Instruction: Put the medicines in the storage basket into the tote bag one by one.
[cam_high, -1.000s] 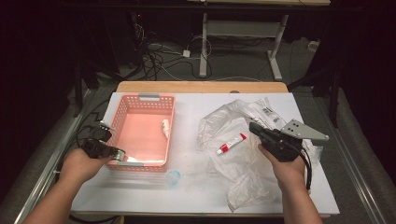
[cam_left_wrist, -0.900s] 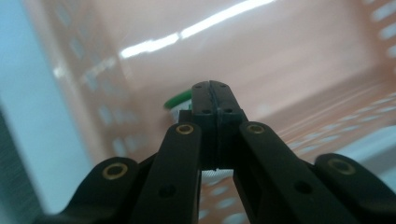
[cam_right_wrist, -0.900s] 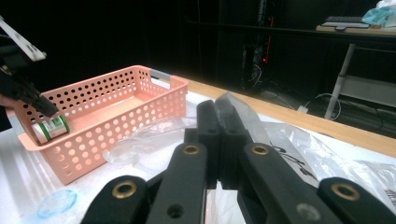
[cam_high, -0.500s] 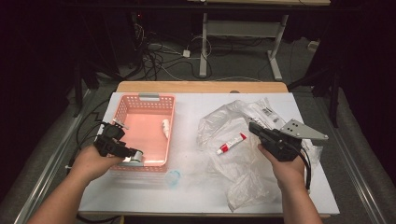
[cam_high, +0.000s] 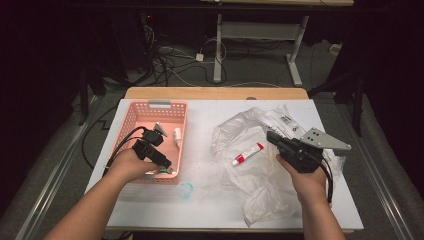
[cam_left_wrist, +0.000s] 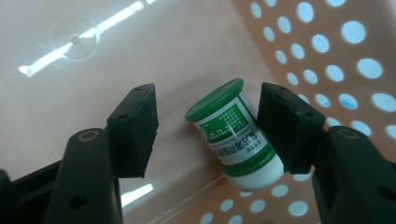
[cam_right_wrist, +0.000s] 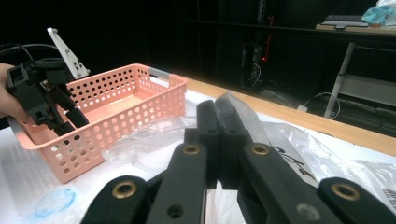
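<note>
My left gripper (cam_high: 166, 166) reaches down into the near right corner of the pink basket (cam_high: 131, 120). Its jaws have just been opening and stand apart. A small green-capped bottle (cam_left_wrist: 233, 133) with a green label lies on the basket floor between the pads (cam_left_wrist: 135, 126), close to the right-hand one and clear of the left-hand one. My right gripper (cam_high: 272, 136) hovers shut over the crumpled clear plastic bag (cam_high: 260, 185), with nothing between its fingertips (cam_right_wrist: 218, 112). A red and white tube (cam_high: 247, 153) lies on the bag just left of that gripper.
A small white item (cam_high: 177, 136) lies in the basket by its right wall. A clear blue ring (cam_high: 186, 189) sits on the white table (cam_high: 210, 115) in front of the basket. Printed packets (cam_high: 286, 120) lie at the bag's far side.
My left gripper has moved right from the basket's near left edge into its near right corner. Its jaws have opened off the green bottle. The right gripper has stayed in place.
</note>
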